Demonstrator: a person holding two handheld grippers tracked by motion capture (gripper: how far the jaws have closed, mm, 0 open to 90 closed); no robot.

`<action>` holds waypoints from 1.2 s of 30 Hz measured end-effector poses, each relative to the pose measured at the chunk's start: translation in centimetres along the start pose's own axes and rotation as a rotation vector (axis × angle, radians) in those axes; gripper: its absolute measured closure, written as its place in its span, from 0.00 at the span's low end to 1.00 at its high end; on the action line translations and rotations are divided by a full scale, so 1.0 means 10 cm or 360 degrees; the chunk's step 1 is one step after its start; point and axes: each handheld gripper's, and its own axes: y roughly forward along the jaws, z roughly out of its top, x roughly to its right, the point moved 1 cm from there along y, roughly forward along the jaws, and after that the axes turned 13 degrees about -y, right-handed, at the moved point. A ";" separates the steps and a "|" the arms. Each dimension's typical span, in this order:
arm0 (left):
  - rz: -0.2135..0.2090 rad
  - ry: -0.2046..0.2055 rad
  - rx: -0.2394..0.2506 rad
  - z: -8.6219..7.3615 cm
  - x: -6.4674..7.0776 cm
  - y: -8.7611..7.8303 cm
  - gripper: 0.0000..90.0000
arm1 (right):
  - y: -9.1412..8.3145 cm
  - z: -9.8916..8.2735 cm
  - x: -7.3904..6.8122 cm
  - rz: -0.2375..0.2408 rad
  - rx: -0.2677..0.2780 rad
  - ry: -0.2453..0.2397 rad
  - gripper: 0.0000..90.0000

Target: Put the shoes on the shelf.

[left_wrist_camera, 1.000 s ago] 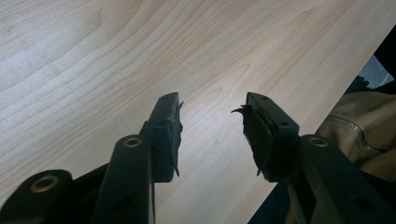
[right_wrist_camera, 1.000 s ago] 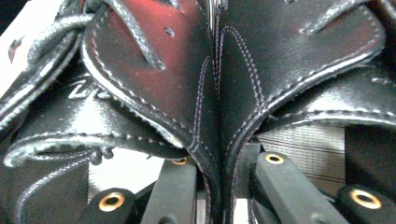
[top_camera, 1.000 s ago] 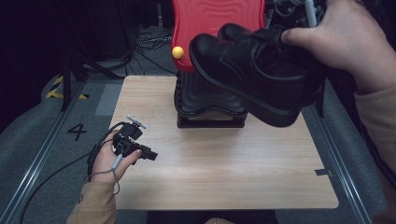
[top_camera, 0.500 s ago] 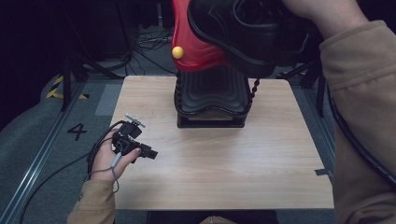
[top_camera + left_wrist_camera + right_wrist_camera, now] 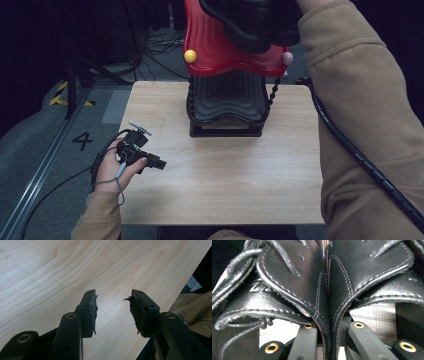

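Pale wood desk [image 5: 220, 185] lies bare beneath my left gripper [image 5: 113, 312], fingers wide apart, desk edge just right; right gripper [image 5: 329, 336] fingers pinch black shoes [image 5: 322, 282].

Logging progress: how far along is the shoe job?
Done: the right hand-held gripper is clamped on two pinched-together leather edges of black shoes and holds them high over the red rack. In hand: carrying them at the rack's top. Left: setting them down and letting go. The left hand-held gripper rests open at the table.
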 end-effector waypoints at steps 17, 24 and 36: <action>-0.0022 -0.0009 -0.0005 0.00 -0.05 0.01 0.63 | 0.19 0.33 -0.08 -0.0155 0.0090 0.0065 0.92; -0.0029 -0.0022 0.0026 -0.02 -0.08 -0.03 0.63 | 0.33 0.36 -0.04 -0.0215 0.0134 0.0126 0.91; -0.0023 -0.0006 0.0026 -0.02 -0.06 -0.04 0.63 | 0.68 0.31 -0.14 -0.0194 0.0078 0.0236 0.89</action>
